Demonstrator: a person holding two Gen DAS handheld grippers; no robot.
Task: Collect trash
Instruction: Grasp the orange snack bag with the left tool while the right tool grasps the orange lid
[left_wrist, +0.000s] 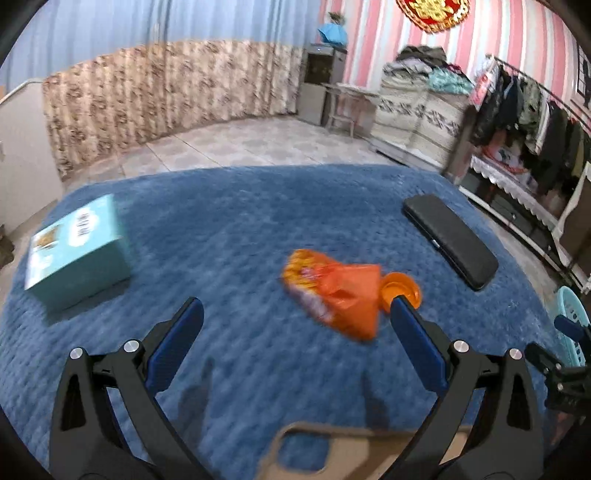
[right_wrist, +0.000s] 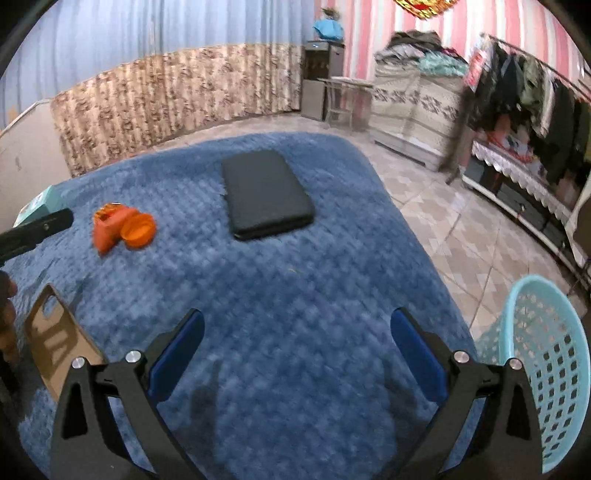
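- The left hand-held gripper (left_wrist: 295, 314) is spread wide with nothing between its blue pads, hovering over the blue quilted blanket (left_wrist: 240, 229) of a bed.
- Just ahead of it and a little to the right lies the orange snack wrapper (left_wrist: 332, 291), crumpled, with an orange round lid (left_wrist: 400, 290) touching its far right side; the lid sits right at the tip of the gripper's right finger in this view.
- The right hand-held gripper (right_wrist: 297, 328) is likewise fully open and empty, over bare blanket; a black flat case (right_wrist: 264, 194) lies well ahead of it, and the wrapper and lid lie far to its left.
- A light blue perforated basket (right_wrist: 546, 365) stands on the floor, close on the right gripper's right side, off the bed's edge; it is probably where the trash goes.
- A teal box (left_wrist: 79, 254) sits ahead-left of the left gripper, and a piece of brown cardboard (right_wrist: 59, 343) lies near the bed's front edge.
- Step in hand, as I judge it: approach to the first pick, nothing collected yet.
- Next move calls for advancing the left gripper slightly right, lowering onto the wrapper and closing; the soft wrapper may slide or nudge the lid.
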